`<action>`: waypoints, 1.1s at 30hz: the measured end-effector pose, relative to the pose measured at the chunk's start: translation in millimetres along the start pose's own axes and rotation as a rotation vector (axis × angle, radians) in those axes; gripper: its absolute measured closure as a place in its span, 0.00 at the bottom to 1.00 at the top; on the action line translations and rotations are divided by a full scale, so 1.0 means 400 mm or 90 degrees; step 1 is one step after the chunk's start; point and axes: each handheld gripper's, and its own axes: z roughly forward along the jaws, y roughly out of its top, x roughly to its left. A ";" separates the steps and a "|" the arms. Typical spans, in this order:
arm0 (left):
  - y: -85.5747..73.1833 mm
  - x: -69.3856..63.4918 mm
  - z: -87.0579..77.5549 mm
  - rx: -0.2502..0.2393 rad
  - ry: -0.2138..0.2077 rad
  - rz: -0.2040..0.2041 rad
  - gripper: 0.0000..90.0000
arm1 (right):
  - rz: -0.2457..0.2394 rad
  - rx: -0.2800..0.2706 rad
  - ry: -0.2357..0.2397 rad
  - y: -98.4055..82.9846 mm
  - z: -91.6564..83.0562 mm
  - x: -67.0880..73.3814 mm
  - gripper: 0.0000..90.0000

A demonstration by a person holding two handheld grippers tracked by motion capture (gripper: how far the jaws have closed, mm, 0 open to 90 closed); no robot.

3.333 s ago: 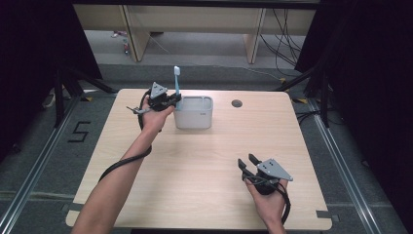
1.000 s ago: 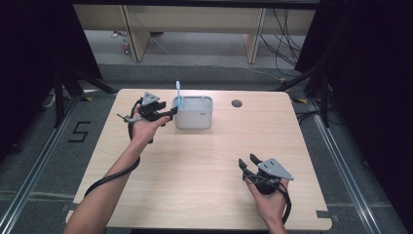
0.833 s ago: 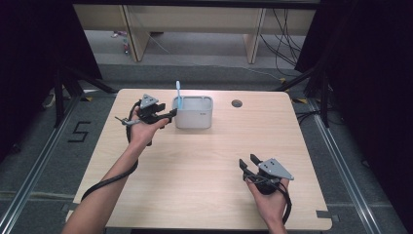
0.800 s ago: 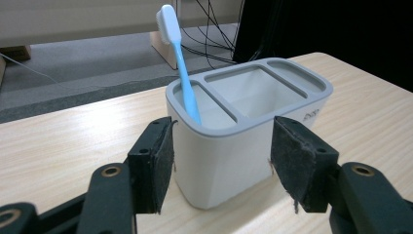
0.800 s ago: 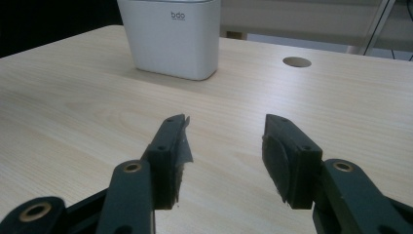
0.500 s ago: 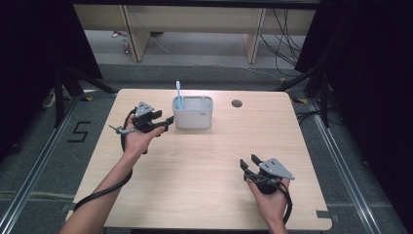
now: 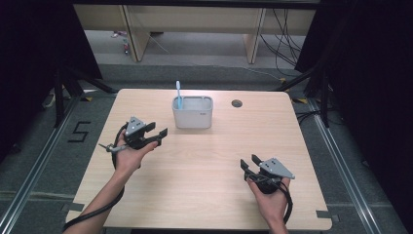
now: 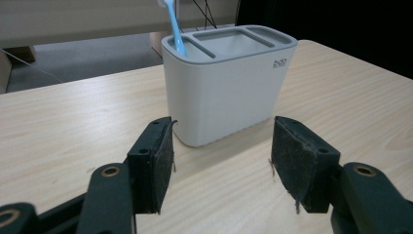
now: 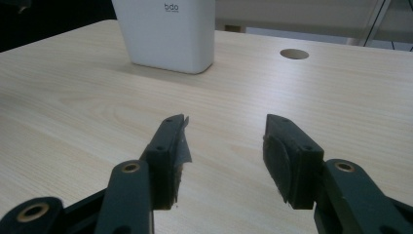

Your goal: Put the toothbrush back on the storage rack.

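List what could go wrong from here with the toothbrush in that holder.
1. The blue toothbrush leans in the end slot of the white holder, most of it above the rim; a bump could knock it out.
2. The left hand-held gripper, jaws open and empty, sits close beside the holder; a careless swing might shove or tip it.
3. The holder stands near the table hole, so a push that way might leave it unsteady.
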 end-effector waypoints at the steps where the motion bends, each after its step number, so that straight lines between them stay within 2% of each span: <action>1: -0.009 -0.004 -0.008 0.001 0.001 0.005 0.45 | 0.004 0.000 0.000 0.000 0.000 0.001 0.56; 2: -0.009 -0.004 -0.008 0.001 0.001 0.005 0.45 | -0.002 0.000 -0.003 0.002 -0.002 -0.001 0.56; 4: -0.038 -0.008 -0.029 -0.003 0.003 0.003 0.45 | 0.009 0.002 -0.001 0.000 0.000 0.001 0.56; 5: -0.051 -0.010 -0.037 -0.006 0.004 0.000 0.45 | 0.004 0.003 -0.005 0.000 -0.001 0.001 0.56; 10: -0.086 -0.013 -0.056 -0.004 0.004 0.012 0.45 | -0.014 0.005 -0.010 -0.004 0.003 -0.003 0.56; 12: -0.116 -0.019 -0.065 -0.010 0.007 0.026 0.46 | -0.016 0.006 -0.009 -0.004 0.003 -0.002 0.56; 13: -0.125 -0.020 -0.069 -0.006 0.009 0.032 0.45 | -0.027 0.001 -0.009 -0.004 0.005 -0.004 0.56; 15: -0.135 -0.021 -0.071 -0.008 0.009 0.031 0.46 | -0.014 0.016 -0.008 -0.003 0.002 0.001 0.56; 16: -0.153 -0.022 -0.076 -0.009 0.007 0.028 0.45 | -0.010 0.005 -0.003 -0.005 0.006 0.001 0.56; 17: -0.161 -0.023 -0.079 -0.008 0.006 0.029 0.45 | 0.016 0.011 0.004 -0.006 0.006 0.006 0.56; 19: -0.177 -0.024 -0.085 -0.009 0.006 0.026 0.45 | 0.002 0.014 0.000 -0.008 0.006 0.004 0.56; 20: -0.177 -0.024 -0.085 -0.009 0.006 0.026 0.45 | 0.002 0.014 0.000 -0.008 0.006 0.004 0.56; 21: -0.185 -0.025 -0.087 -0.012 0.008 0.027 0.45 | -0.013 0.007 -0.006 -0.009 0.007 0.001 0.56; 24: -0.199 -0.022 -0.089 -0.020 0.004 0.021 0.45 | -0.016 0.017 -0.017 -0.011 0.010 0.001 0.56; 26: -0.198 -0.022 -0.092 -0.015 0.007 0.024 0.45 | -0.014 0.018 -0.012 -0.011 0.008 0.001 0.56; 28: -0.199 -0.022 -0.095 -0.024 0.009 0.027 0.45 | -0.016 0.012 -0.010 -0.011 0.006 0.000 0.56; 29: -0.200 -0.023 -0.097 -0.031 0.011 0.030 0.45 | 0.002 0.010 -0.001 -0.013 0.009 0.003 0.56; 30: -0.201 -0.024 -0.099 -0.037 0.013 0.031 0.45 | 0.024 0.015 -0.006 -0.014 0.005 0.009 0.56; 32: -0.204 -0.026 -0.103 -0.052 0.020 0.030 0.44 | -0.008 0.010 -0.002 -0.015 0.007 -0.001 0.56; 33: -0.204 -0.026 -0.103 -0.052 0.020 0.030 0.44 | -0.008 0.010 -0.002 -0.015 0.007 -0.001 0.56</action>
